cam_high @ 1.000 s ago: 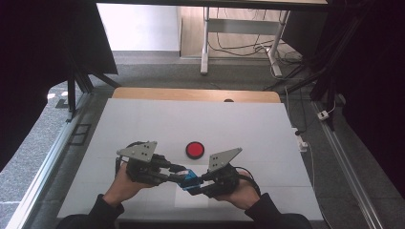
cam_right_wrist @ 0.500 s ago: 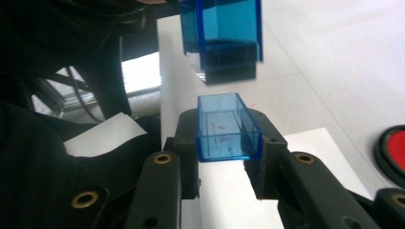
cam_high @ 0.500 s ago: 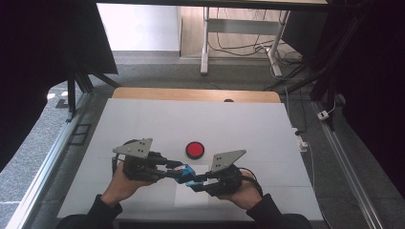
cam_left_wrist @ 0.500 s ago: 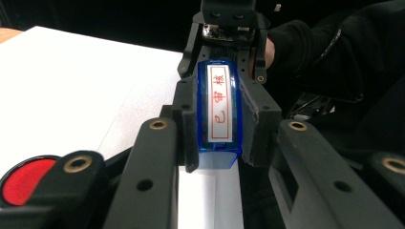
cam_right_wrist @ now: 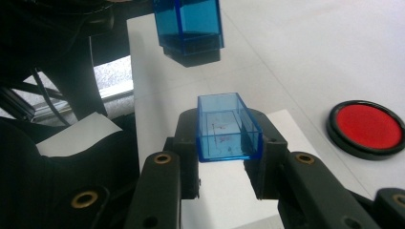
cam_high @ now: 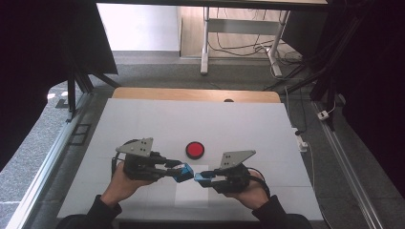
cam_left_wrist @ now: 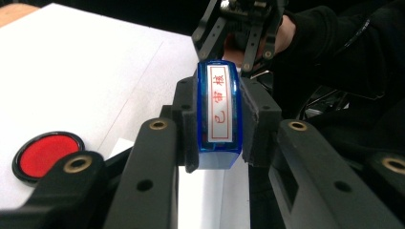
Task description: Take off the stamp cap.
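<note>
My left gripper (cam_high: pixel 183 172) is shut on a blue stamp body (cam_left_wrist: pixel 219 114) that bears a white label with red characters. My right gripper (cam_high: pixel 201 179) is shut on a clear blue box-shaped cap (cam_right_wrist: pixel 228 126), its open side facing the stamp. In the right gripper view the stamp body (cam_right_wrist: pixel 190 28) hangs just beyond the cap, apart from it. From above, the stamp (cam_high: pixel 182 171) and cap (cam_high: pixel 199 180) nearly meet tip to tip over a white sheet of paper (cam_high: pixel 193 191). In the left gripper view the right gripper (cam_left_wrist: pixel 243 28) shows behind the stamp.
A round red ink pad in a black rim (cam_high: pixel 195 150) lies on the white table (cam_high: pixel 143 124) just beyond the grippers; the ink pad (cam_right_wrist: pixel 367 128) is to the right in the right gripper view. Table legs and cables stand on the floor past the wooden far edge (cam_high: pixel 191 94).
The two blue pieces, together a second ago, now stand slightly apart between the grippers. Both hands have shifted only a little.
</note>
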Demonstrator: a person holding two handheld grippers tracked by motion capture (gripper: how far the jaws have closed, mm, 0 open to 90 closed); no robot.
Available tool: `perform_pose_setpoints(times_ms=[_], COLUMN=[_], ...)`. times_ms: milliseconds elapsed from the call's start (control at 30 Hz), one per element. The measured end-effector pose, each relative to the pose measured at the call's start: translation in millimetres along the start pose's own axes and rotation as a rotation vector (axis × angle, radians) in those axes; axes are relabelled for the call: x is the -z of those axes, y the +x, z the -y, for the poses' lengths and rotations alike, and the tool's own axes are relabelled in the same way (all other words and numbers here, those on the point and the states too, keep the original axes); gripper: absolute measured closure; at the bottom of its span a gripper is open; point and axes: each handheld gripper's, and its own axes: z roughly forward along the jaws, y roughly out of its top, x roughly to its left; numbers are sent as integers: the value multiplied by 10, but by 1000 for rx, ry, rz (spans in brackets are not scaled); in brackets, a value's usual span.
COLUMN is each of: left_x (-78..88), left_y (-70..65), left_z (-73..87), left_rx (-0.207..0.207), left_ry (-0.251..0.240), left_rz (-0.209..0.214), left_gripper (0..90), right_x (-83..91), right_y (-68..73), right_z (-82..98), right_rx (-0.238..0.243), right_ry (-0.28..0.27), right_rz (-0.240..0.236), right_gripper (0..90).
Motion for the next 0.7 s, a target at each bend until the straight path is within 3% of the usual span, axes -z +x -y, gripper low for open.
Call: perform_pose_setpoints(times_ms=[267, 700], left_x=[-15, -27], left_y=[22, 36], left_z=[3, 20], left_rx=[32, 44], left_ry=[36, 69], left_rz=[-29, -84], left_gripper=[711, 711], right_x=[163, 402], right_y=[-7, -30], right_z=[54, 160], right_rx=[0, -73], right_ry=[-25, -50], right_rz=[47, 161], right_gripper=[694, 693])
